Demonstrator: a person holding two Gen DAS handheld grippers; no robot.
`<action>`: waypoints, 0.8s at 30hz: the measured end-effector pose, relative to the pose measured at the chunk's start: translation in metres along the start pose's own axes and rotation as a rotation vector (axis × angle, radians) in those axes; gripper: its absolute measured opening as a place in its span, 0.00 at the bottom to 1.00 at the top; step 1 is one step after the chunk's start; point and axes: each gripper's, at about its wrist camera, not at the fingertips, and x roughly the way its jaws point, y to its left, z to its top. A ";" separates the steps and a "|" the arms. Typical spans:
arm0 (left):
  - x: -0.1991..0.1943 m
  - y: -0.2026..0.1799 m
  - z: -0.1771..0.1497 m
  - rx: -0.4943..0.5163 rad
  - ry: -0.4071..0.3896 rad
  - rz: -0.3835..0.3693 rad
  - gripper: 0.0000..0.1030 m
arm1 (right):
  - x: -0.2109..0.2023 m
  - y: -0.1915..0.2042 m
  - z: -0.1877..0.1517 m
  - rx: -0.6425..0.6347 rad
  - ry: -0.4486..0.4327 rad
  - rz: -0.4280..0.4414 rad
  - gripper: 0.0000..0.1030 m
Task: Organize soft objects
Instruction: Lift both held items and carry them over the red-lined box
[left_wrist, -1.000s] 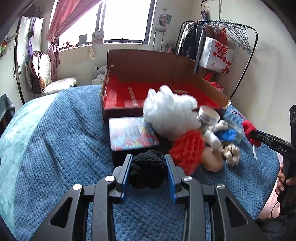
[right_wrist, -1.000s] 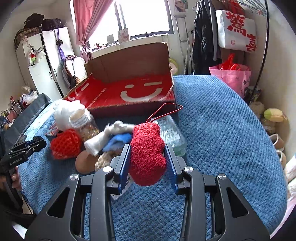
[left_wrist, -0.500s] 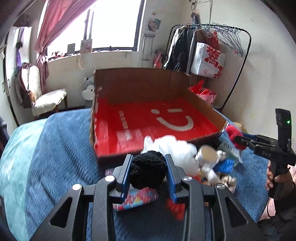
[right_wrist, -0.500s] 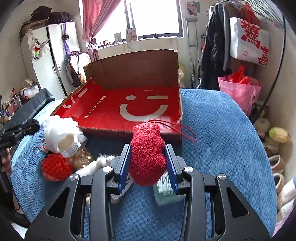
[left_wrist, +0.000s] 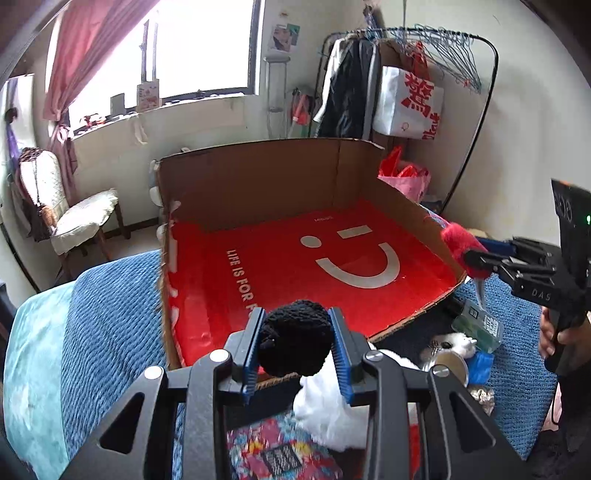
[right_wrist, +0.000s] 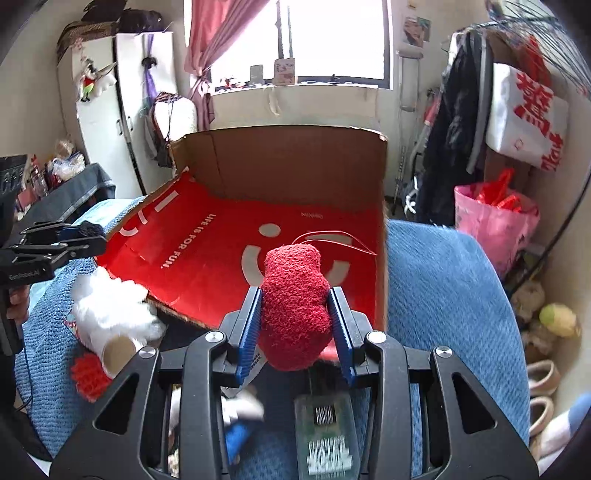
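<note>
My left gripper (left_wrist: 295, 354) is shut on a black fuzzy ball (left_wrist: 294, 341), held just over the near edge of a cardboard box with a red smiley floor (left_wrist: 295, 266). My right gripper (right_wrist: 294, 328) is shut on a red fuzzy plush (right_wrist: 294, 308), held above the box's (right_wrist: 207, 258) near right corner; a thin red cord trails from it. From the left wrist view the right gripper (left_wrist: 469, 258) shows at the box's right wall with the red plush (left_wrist: 456, 242). The left gripper (right_wrist: 81, 240) shows at the far left of the right wrist view.
On the blue blanket (right_wrist: 443, 295) in front of the box lie a white fluffy item (right_wrist: 110, 306), a red knitted ball (right_wrist: 86, 376), a jar, a blue cloth (right_wrist: 236, 435), a clear packet (right_wrist: 325, 435) and a colourful tin (left_wrist: 273, 450). A clothes rack (left_wrist: 406, 74) and pink bag (right_wrist: 491, 221) stand to the right.
Both grippers have moved forward and up from above the pile to the box's near edge, each still holding its item. The box now fills the middle of both views.
</note>
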 end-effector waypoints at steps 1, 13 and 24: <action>0.005 0.000 0.004 0.008 0.009 -0.005 0.35 | 0.005 0.002 0.005 -0.014 0.006 0.001 0.34; 0.060 -0.012 0.032 0.085 0.128 -0.075 0.35 | 0.064 0.020 0.036 -0.120 0.126 0.020 0.34; 0.114 -0.004 0.039 0.125 0.285 -0.029 0.35 | 0.127 0.014 0.045 -0.190 0.308 -0.042 0.34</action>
